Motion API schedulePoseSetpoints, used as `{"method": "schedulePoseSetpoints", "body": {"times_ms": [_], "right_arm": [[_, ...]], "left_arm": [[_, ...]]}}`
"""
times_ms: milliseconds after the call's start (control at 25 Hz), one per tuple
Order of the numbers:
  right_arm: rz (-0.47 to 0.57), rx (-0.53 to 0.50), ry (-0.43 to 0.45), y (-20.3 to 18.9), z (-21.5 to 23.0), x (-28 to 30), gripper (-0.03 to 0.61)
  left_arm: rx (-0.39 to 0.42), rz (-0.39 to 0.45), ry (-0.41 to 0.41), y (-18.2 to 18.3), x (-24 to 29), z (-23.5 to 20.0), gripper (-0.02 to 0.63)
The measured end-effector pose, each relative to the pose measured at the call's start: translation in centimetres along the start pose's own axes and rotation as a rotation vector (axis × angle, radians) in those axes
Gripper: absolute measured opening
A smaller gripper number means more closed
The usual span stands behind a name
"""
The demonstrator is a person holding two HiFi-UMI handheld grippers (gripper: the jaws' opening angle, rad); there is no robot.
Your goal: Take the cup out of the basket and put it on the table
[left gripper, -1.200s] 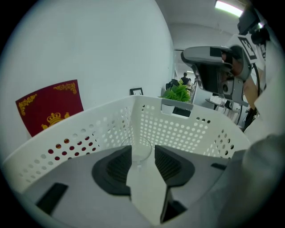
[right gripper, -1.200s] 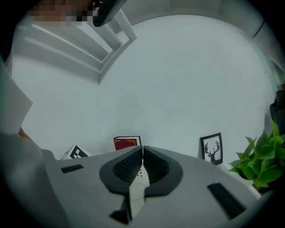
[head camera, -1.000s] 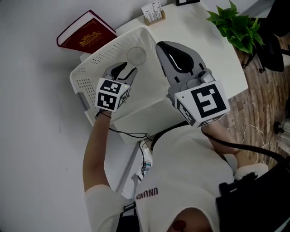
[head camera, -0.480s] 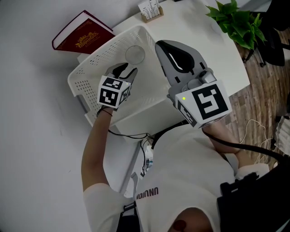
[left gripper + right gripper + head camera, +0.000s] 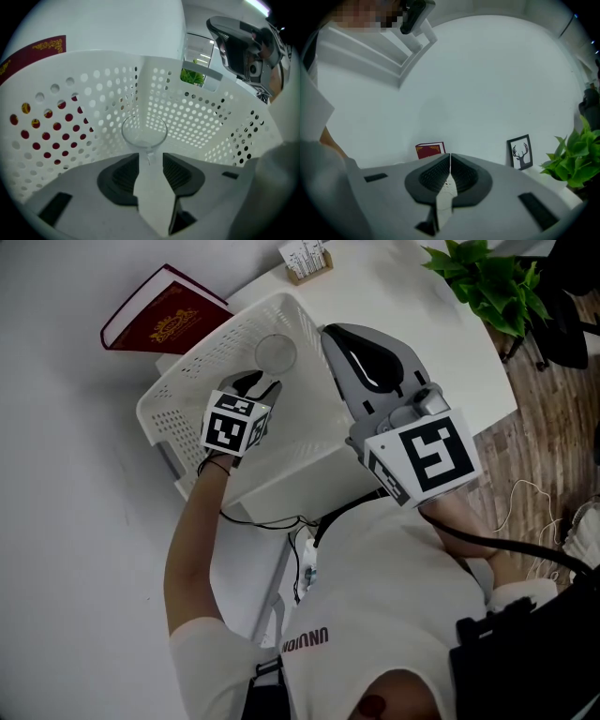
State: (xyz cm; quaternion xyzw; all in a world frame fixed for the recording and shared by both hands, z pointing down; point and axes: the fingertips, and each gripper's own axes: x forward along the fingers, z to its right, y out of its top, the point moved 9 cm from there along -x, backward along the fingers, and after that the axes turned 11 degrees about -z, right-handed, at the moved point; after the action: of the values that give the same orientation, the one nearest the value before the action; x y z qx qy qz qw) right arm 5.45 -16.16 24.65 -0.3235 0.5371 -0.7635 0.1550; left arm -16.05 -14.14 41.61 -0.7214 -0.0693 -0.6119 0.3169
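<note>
Reaching in: our left gripper [image 5: 150, 159], jaws apart, faces the clear glass cup [image 5: 144, 133] mid-frame in the white perforated basket [image 5: 201, 112]. Next we'd close around it; our right gripper [image 5: 449, 164] is clenched, empty.

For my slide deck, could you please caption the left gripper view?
Open left gripper faces a clear cup standing inside the white perforated basket.

My left hand-held gripper [image 5: 151, 159] sat inside the perforated basket [image 5: 197, 112], its walls close on three sides. Only the clear cup [image 5: 144, 131] stood ahead of the parted jaws. Bare table [image 5: 403, 306] lay open beyond the basket's right rim.
</note>
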Motion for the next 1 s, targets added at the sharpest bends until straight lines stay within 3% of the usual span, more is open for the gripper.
{"method": "schedulePoseSetpoints", "body": {"times_ms": [1000], "right_arm": [[-0.034, 0.034, -0.029, -1.2, 0.1, -0.3, 0.020]], "left_arm": [[-0.061, -0.002, -0.054, -0.5, 2.5, -0.6, 0.121]]}}
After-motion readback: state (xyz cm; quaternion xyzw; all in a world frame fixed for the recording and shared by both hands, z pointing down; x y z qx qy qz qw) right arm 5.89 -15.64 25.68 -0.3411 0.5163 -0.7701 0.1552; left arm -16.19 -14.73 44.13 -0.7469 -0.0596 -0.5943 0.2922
